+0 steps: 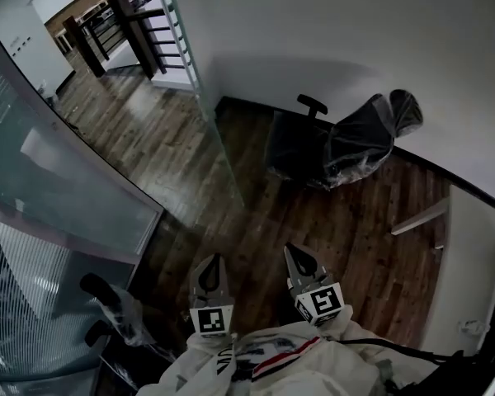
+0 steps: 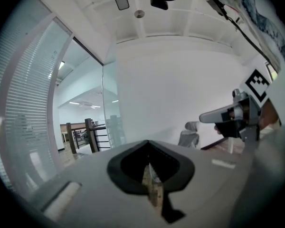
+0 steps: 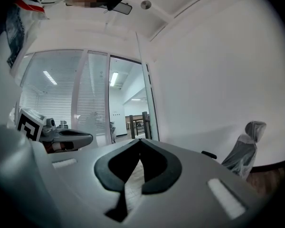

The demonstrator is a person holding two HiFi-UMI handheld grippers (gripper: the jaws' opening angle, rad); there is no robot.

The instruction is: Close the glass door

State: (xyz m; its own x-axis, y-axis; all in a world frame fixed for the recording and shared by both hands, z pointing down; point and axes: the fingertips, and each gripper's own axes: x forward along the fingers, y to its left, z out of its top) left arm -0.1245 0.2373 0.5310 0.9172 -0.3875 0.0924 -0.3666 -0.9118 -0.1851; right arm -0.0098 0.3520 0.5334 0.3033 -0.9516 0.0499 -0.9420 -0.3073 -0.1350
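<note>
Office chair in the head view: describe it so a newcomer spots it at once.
Follow the white wall down to the dark wooden floor. Right of the glass door stands the office chair: dark, shrouded in clear plastic, one black armrest poking out.

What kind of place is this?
Probably an office, maybe newly fitted: glass door, glass partition with blinds, and a plastic-wrapped swivel chair on wood flooring.

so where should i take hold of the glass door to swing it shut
The glass door stands open into the room, edge-on to you, and no handle shows. Probably pinch its free upright edge, the end nearest you, coming from the chair side so you can push it shut.
</note>
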